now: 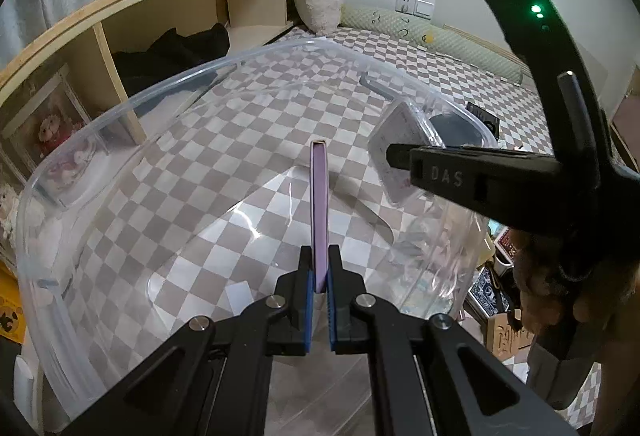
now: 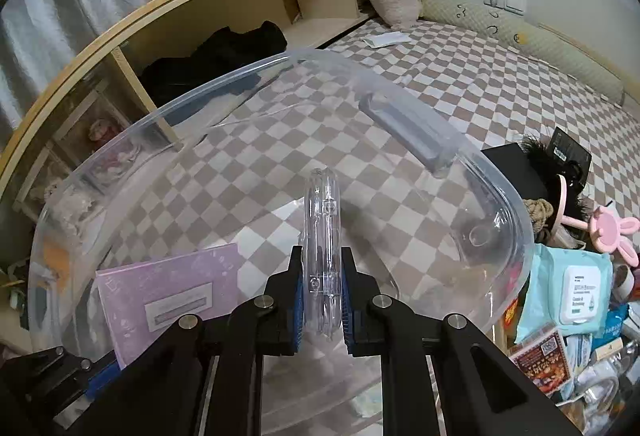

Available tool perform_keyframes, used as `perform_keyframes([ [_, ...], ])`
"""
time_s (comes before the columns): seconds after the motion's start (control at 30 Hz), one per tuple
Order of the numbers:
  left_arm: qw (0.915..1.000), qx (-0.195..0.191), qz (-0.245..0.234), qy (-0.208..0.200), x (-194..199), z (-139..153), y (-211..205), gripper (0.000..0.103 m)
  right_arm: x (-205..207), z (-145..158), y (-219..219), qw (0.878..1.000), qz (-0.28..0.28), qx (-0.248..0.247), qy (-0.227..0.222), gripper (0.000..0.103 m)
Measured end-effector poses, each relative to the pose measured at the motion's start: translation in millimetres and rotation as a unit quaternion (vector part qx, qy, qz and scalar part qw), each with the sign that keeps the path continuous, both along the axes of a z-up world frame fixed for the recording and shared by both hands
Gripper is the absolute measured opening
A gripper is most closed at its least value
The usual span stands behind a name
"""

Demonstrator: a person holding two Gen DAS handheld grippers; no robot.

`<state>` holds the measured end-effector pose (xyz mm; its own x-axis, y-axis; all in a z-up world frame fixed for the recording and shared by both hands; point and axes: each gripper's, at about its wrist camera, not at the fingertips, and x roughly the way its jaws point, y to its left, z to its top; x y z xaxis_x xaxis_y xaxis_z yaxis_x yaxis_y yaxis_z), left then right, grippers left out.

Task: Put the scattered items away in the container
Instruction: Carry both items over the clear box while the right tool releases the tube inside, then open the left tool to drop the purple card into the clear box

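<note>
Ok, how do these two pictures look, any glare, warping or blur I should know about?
Left wrist view: strong fisheye bending of the wooden shelf, dark corners, glare streaks on the clear plastic bin; the purple booklet is sharp. Right wrist view: same warping, soft even light, the clear plastic case and bin refract the checkered bedsheet.

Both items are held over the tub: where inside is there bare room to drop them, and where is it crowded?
The tub floor looks bare from the purple booklet across to the handle side. Crowded: the pile beyond the tub's right rim, around the wipes and pink bunny.
</note>
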<state>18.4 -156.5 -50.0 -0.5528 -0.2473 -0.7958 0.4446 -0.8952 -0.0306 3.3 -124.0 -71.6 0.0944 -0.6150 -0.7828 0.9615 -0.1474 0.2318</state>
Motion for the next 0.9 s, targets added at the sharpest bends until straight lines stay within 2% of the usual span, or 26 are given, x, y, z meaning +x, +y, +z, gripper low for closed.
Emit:
perform_keyframes([
  [0.23, 1.0, 0.003, 0.005, -0.003, 4, 0, -3, 0.006, -6, 3, 1, 1.0, -0.002, -0.002, -0.016, 0.015],
  [0.7, 0.9998, 0.009, 0.017, -0.009, 17, 0, -7, 0.009, -6, 9, 7, 1.0, -0.004, -0.005, -0.018, 0.015],
  [0.73, 0.9998, 0.007, 0.018, -0.008, 17, 1, -7, 0.016, -6, 9, 7, 1.0, -0.003, -0.005, -0.019, 0.015],
  [0.77, 0.9998, 0.006, 0.02, -0.007, 18, 2, -6, 0.03, -6, 10, 7, 1.0, -0.002, -0.005, -0.02, 0.015],
  [0.83, 0.9997, 0.003, 0.023, -0.003, 19, 4, -6, 0.047, -4, 10, 8, 1.0, 0.001, -0.006, -0.019, 0.015],
  [0.9, 0.9996, -0.002, 0.027, 0.0, 21, 6, -5, 0.049, -4, 12, 10, 1.0, 0.001, -0.007, -0.018, 0.015],
])
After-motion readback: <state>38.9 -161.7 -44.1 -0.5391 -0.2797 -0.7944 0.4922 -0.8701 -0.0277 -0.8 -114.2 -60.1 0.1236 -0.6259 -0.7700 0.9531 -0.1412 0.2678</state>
